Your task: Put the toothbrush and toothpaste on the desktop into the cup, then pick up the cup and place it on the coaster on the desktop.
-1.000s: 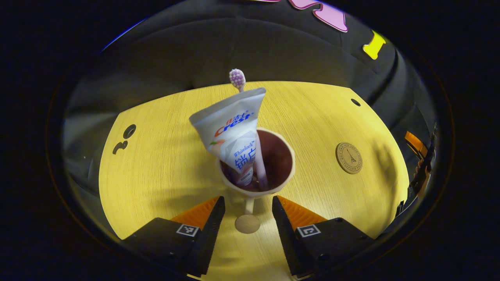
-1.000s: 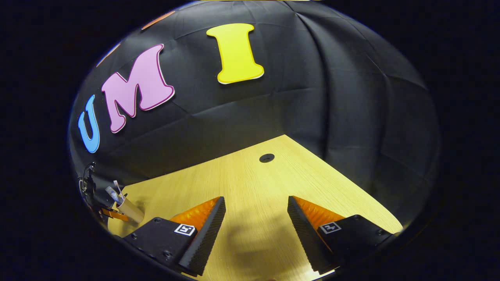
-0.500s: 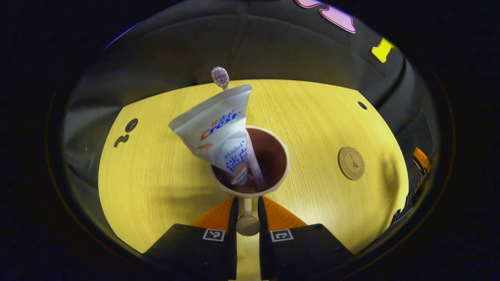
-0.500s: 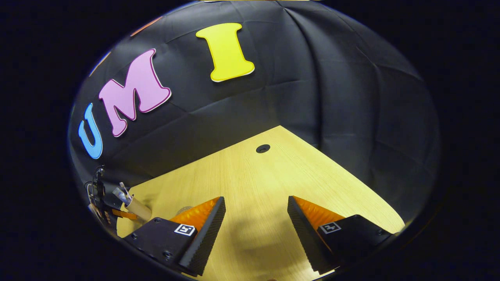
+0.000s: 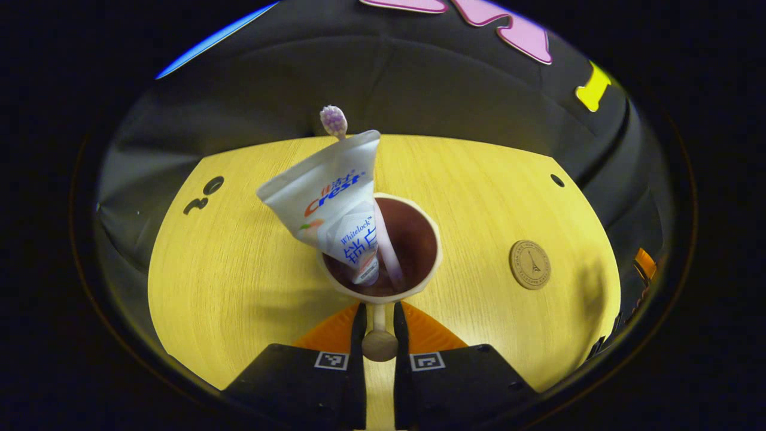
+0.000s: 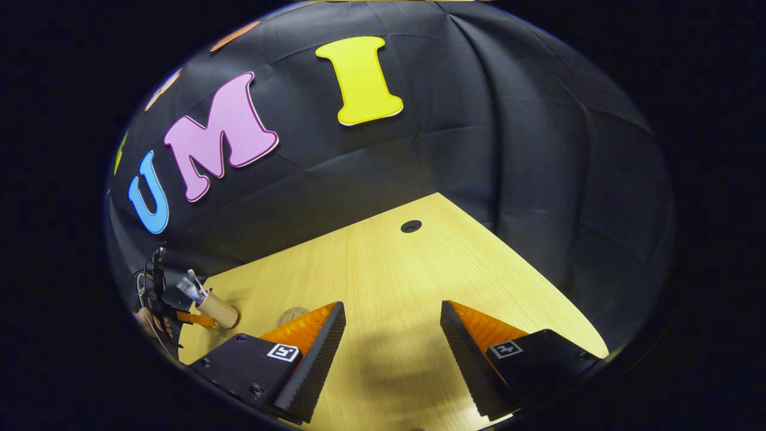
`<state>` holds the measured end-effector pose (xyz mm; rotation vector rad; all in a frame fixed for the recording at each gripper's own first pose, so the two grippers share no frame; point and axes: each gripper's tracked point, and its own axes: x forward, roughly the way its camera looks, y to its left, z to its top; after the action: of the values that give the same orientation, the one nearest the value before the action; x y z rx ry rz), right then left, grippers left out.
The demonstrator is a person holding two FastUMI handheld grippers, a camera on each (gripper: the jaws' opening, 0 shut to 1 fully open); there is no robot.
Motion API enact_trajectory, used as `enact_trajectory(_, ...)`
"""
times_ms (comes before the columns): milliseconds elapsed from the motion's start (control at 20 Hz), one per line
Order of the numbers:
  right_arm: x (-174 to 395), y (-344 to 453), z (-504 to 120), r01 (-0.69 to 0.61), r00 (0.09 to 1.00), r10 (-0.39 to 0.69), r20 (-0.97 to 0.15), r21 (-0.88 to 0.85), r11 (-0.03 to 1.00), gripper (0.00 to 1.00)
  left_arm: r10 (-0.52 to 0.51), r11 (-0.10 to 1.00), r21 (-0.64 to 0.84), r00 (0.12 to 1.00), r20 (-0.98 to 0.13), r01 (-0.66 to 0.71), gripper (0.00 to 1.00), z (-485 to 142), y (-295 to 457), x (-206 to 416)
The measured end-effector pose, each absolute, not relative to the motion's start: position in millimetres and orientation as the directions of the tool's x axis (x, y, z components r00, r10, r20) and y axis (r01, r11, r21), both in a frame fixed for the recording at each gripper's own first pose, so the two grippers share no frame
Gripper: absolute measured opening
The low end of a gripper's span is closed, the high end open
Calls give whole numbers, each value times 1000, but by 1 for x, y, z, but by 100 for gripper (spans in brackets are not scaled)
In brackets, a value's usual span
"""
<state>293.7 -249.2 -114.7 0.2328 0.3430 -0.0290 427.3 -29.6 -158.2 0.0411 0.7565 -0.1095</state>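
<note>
Gripping cup (image 5: 383, 251) handle, our left gripper (image 5: 378, 335) jaws closed; toothbrush (image 5: 333, 120), toothpaste (image 5: 329, 200) inside; coaster (image 5: 530, 264) move remains; right gripper (image 6: 392, 335) jaws open.

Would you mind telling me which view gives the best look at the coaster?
The left gripper view: the coaster lies whole and unobstructed on the desktop, to the right of the cup, with its round face clear. The right gripper view catches a small part of it, peeking out behind the right gripper's finger.
</note>
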Motion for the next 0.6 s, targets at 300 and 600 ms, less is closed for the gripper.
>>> enact_trajectory(300,289,-242,-112,46,940,35,-338,230,972,98,-157,973,24,735,-659,229,23,-144,-35,426)
enact_trajectory(600,289,-241,-104,35,944,49,-327,246,969,98,-241,943,13,706,-666,334,23,-137,-41,427)
